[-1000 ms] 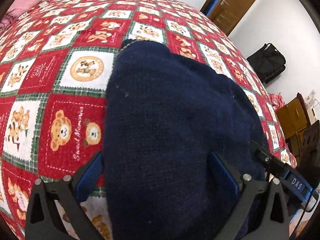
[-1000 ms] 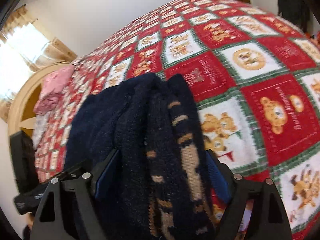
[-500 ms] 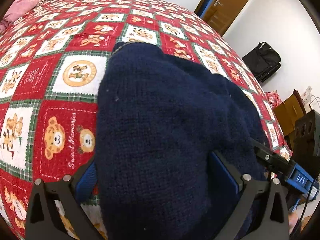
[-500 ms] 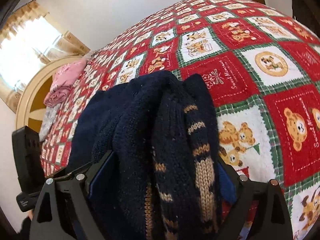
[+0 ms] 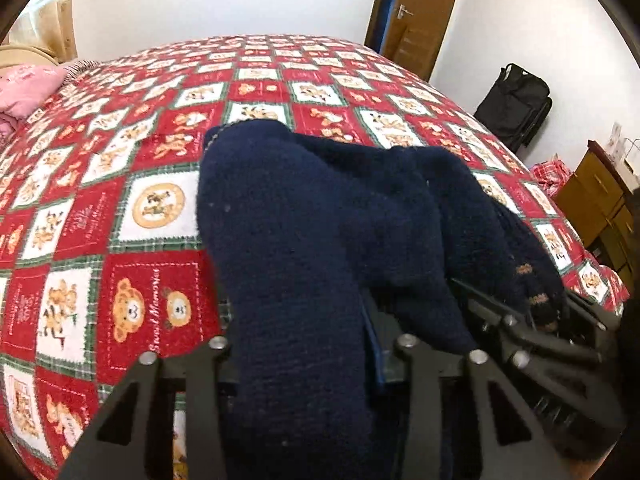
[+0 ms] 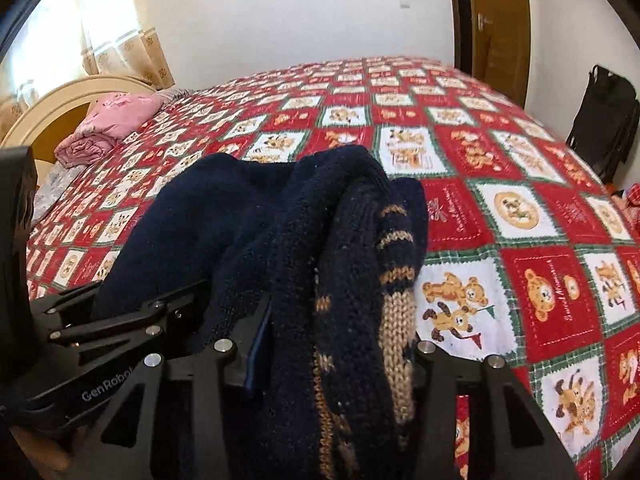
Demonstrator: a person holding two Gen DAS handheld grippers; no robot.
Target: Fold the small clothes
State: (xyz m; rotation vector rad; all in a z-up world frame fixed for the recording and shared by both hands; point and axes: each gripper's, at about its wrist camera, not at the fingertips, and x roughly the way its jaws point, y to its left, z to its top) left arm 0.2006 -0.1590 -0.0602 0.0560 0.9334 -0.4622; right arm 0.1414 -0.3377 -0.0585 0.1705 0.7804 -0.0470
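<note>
Navy knitted sweater (image 5: 304, 240) lies bunched on a red-and-white teddy-bear bedspread (image 5: 132, 216), filling the lower centre of both wrist views, its tan-patterned edge (image 6: 394, 304) hanging at the right of the right wrist view. The left gripper (image 5: 298, 344) has just been closing, and its fingers now pinch a thick fold of the plain navy knit between them at the bottom of the frame. The right gripper (image 6: 340, 344) has likewise just been closing; its fingers clamp the patterned fold, with a blue pad (image 6: 260, 340) pressed against the wool on the left side. Each tool shows in the other's view: the right gripper sits at the lower right of the left wrist view (image 5: 532, 320), the left gripper at the lower left of the right wrist view (image 6: 120, 312), both buried in the same garment. A second ago both pairs of jaws stood wide around the cloth and the cameras looked steeply down onto the bedspread; now the far wall, a wooden door (image 5: 416, 16) and a black bag (image 5: 516, 104) fill the upper frame, and the cloth has gathered into narrower ridges. A pink bundle (image 6: 108, 124) rests near the headboard at upper left.
</note>
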